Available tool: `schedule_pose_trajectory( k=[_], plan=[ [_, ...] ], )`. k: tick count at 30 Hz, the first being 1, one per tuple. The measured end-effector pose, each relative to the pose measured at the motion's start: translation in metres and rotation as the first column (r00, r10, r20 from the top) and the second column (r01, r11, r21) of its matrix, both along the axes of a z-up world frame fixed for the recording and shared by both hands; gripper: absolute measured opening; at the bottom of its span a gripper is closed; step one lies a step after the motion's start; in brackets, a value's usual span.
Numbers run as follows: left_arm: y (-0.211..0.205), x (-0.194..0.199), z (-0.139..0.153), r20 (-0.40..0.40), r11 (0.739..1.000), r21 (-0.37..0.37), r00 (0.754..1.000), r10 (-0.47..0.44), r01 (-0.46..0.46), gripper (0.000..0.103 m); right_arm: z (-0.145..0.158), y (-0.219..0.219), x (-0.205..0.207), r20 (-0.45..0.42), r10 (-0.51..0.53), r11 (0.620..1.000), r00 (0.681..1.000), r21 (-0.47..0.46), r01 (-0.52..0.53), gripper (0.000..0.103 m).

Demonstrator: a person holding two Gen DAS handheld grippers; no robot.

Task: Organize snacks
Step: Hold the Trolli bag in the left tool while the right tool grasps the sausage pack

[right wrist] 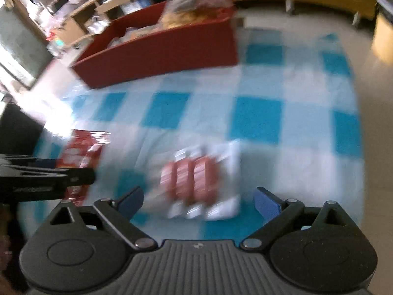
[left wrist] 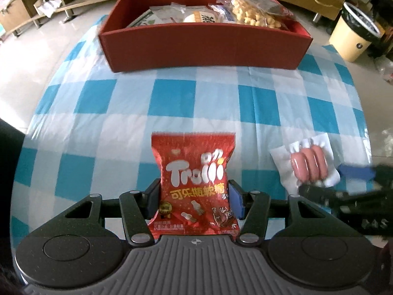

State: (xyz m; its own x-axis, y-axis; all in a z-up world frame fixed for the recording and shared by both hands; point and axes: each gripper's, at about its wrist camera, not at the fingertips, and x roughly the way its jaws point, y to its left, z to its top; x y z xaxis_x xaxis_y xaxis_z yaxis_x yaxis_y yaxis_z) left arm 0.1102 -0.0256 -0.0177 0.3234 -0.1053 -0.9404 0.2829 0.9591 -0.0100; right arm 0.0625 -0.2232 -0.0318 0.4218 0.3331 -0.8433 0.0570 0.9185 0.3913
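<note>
My left gripper [left wrist: 195, 200] is shut on a red Trolli gummy bag [left wrist: 196, 172], held upright above the blue-and-white checked tablecloth [left wrist: 172, 103]. Ahead stands a red cardboard box [left wrist: 201, 46] with several snack packs inside. A clear pack of pink sausages [left wrist: 309, 164] lies on the cloth to the right, with the right gripper's fingers [left wrist: 356, 172] at its near side. In the blurred right wrist view my right gripper [right wrist: 199, 202] stands open just short of the sausage pack [right wrist: 194, 179], which lies flat. The red bag [right wrist: 81, 152] shows at the left there.
The red box [right wrist: 157, 49] sits at the cloth's far edge. A cream waste bin [left wrist: 353, 34] with a black liner stands on the floor at the right. Wooden shelves [left wrist: 36, 2] run along the far left. The left gripper's body [right wrist: 44, 179] reaches in from the left.
</note>
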Motion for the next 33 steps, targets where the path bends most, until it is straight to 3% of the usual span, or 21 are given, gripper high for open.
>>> schedule_pose_trajectory(
  k=[2,4,5,7,9,10,11,13,15,18,24,29,33],
  plan=[
    [0.01,-0.001,0.003,0.004,1.0,-0.015,1.0,0.016,-0.016,0.06,0.002,0.003,-0.008,-0.008,0.013,0.991,1.0,0.134,-0.012,0.098],
    [0.019,0.004,0.005,-0.003,0.998,-0.039,0.999,0.039,-0.039,0.059,0.007,0.007,-0.013,0.024,0.031,0.982,0.999,0.188,-0.035,0.098],
    [0.023,0.007,0.005,0.0,0.998,-0.049,0.999,0.05,-0.05,0.059,0.011,0.007,-0.014,0.044,0.026,0.985,0.999,0.167,-0.033,0.098],
    [0.028,0.009,0.005,0.006,0.997,-0.05,0.998,0.058,-0.058,0.059,0.016,0.01,-0.012,0.08,0.029,0.999,0.996,0.028,-0.031,0.098],
    [0.03,0.01,0.002,-0.004,0.997,-0.05,0.998,0.065,-0.065,0.058,0.018,0.017,-0.008,0.1,0.061,0.989,0.993,-0.14,-0.047,0.098],
    [0.031,0.011,-0.001,-0.014,0.996,-0.055,0.998,0.064,-0.064,0.06,0.017,0.021,-0.004,0.101,0.088,0.981,0.991,-0.18,-0.068,0.098],
    [0.03,0.01,-0.003,-0.026,0.996,-0.059,0.998,0.061,-0.063,0.061,0.016,0.024,0.002,0.1,0.119,0.975,0.988,-0.199,-0.097,0.098],
    [0.029,0.006,-0.005,-0.045,0.995,-0.065,0.997,0.068,-0.071,0.075,0.013,0.032,0.015,0.096,0.179,0.963,0.979,-0.222,-0.154,0.098],
    [0.026,0.001,-0.007,-0.04,0.995,-0.065,0.997,0.073,-0.075,0.082,0.011,0.038,0.025,0.095,0.246,0.94,0.965,-0.267,-0.213,0.098],
    [0.017,-0.005,-0.014,-0.021,0.998,-0.009,0.998,0.064,-0.064,0.084,0.007,0.051,0.034,0.081,0.347,0.9,0.935,-0.309,-0.307,0.097],
    [0.01,-0.009,-0.029,-0.007,0.997,0.059,0.999,0.052,-0.051,0.09,-0.014,0.058,0.035,0.027,0.4,0.86,0.916,-0.358,-0.365,0.1],
    [0.018,-0.003,-0.033,-0.02,0.995,0.045,0.996,0.092,-0.091,0.096,-0.015,0.055,0.035,0.037,0.352,0.885,0.935,-0.339,-0.32,0.103],
    [0.02,-0.003,-0.036,0.0,0.992,0.055,0.994,0.113,-0.113,0.103,-0.013,0.058,0.033,0.045,0.352,0.88,0.935,-0.356,-0.314,0.103]
  ],
)
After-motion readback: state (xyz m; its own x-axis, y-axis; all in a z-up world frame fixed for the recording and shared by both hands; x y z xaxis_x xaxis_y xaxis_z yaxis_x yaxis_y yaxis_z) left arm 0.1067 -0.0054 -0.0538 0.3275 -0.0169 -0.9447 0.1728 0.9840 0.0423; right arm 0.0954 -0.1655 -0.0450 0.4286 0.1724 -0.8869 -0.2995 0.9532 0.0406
